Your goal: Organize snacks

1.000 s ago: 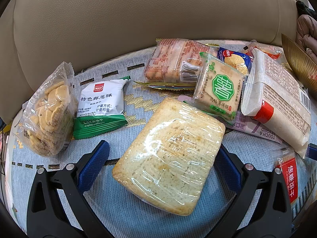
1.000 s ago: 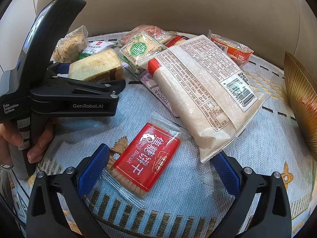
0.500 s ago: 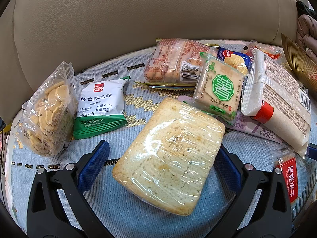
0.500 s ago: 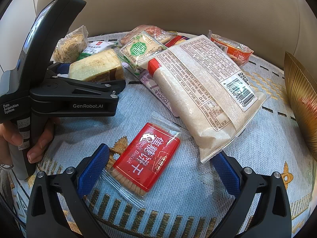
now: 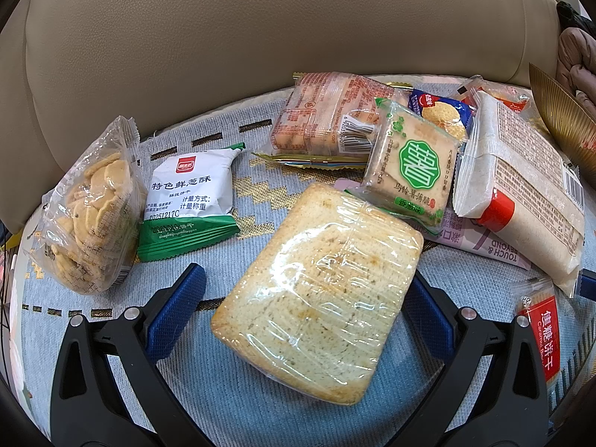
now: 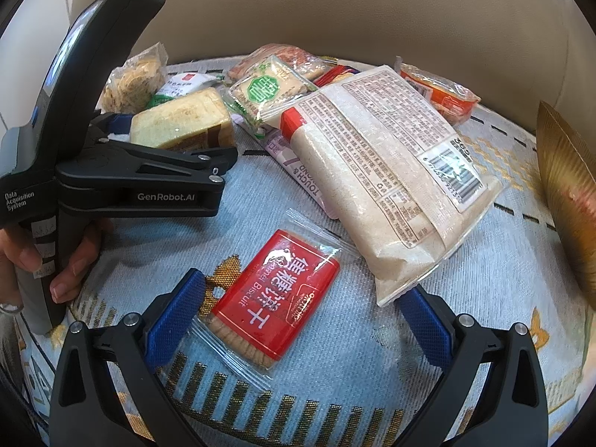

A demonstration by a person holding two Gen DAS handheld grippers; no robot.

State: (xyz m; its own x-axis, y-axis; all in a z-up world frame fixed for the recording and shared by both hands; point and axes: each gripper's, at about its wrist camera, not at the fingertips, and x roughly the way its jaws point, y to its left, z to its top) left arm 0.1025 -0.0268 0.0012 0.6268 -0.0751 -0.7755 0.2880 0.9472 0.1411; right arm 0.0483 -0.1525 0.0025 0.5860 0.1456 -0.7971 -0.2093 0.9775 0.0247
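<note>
Left wrist: left claw (image 5: pixel 303 307) gapes around wrapped toast (image 5: pixel 318 290); right claw (image 6: pixel 298 314) gapes, empty; slick film could slip.

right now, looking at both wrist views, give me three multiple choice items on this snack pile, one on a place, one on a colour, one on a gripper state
1. What lies between the left gripper's fingers?
A. the wrapped toast slices
B. the green and white pouch
C. the clear bag of small crackers

2. What colour is the label of the caramel biscuit pack in front of the right gripper?
A. green
B. red
C. purple

3. How do the right gripper's jaws stand?
A. shut on the biscuit pack
B. shut on nothing
C. open

Answers:
1 A, the wrapped toast slices fill the gap, with the green and white pouch and the clear bag of small crackers off to the left.
2 B, its label is red with white characters.
3 C, both blue pads sit wide apart.
</note>
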